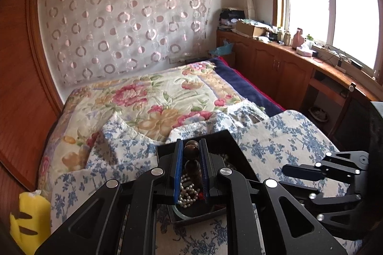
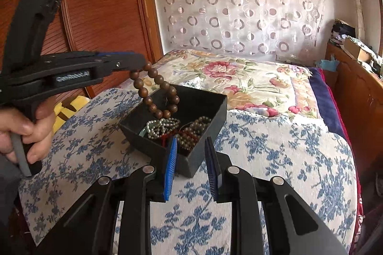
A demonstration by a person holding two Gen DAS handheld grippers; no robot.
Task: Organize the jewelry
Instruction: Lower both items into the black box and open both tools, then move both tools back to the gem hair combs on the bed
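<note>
Black box [image 2: 191, 99]; brown wooden bead bracelet [image 2: 155, 92]. White cloth [image 2: 287, 147] with blue floral print. Gripper pads [image 2: 170, 168] blue

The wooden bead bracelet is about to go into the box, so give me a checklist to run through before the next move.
1. Left gripper holds the wooden bead bracelet: ok, shut on a bead.
2. Bracelet hangs over the black box: ok, its lower loop is above the open top.
3. Room in the box: ok, the pearl strand and the darker beads leave its far end bare.
4. Right gripper clear of the drop: ok, fingers apart at the box's near corner, nothing between them.
5. Box sits flat on the blue floral cloth: cannot tell.
</note>
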